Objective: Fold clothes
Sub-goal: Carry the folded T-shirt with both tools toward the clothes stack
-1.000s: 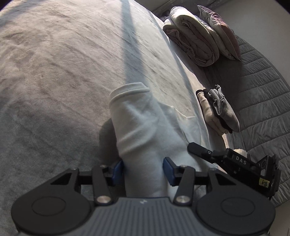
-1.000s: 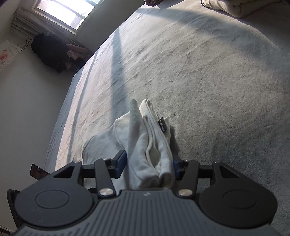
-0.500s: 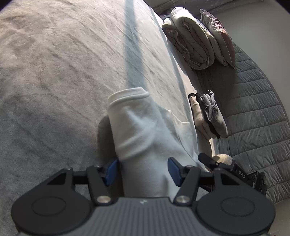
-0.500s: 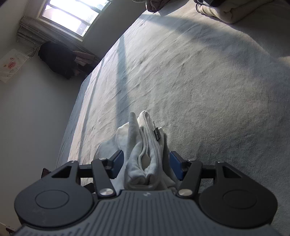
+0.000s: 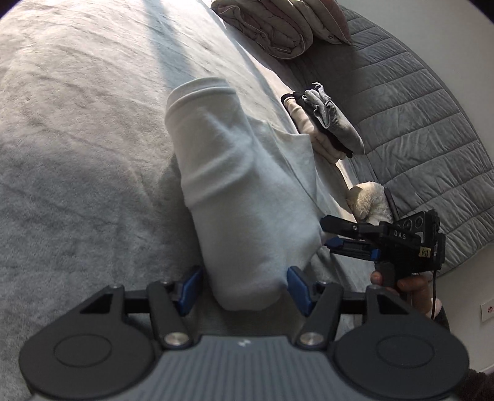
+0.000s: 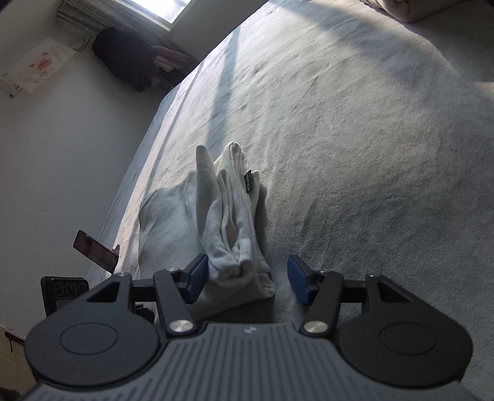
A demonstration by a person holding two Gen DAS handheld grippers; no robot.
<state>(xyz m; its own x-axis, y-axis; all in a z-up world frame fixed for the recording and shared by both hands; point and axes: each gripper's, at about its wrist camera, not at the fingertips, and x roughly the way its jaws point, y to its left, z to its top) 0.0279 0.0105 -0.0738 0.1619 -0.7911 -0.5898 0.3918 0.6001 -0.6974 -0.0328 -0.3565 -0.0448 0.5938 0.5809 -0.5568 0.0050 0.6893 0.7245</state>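
The left tool [image 5: 244, 288] at the bottom of its frame stands partly open, its jaws having just been opening, with the near end of the folded white garment [image 5: 237, 191] between the blue pads [image 5: 188, 288] but no longer pinched. The garment runs up the middle of the frame across the grey bed [image 5: 77, 154], ribbed hem farthest away. At right the other tool [image 5: 336, 234] shows side-on in a hand [image 5: 410, 287]. In its own view the right tool [image 6: 247, 282] is likewise partly open: the bundled layers (a small black label on one edge) touch the left pad [image 6: 196, 277], while the right pad stands clear. Beyond, at upper right of the left view, lie a small pile of folded clothes [image 5: 327, 123] and a rolled duvet [image 5: 271, 27].
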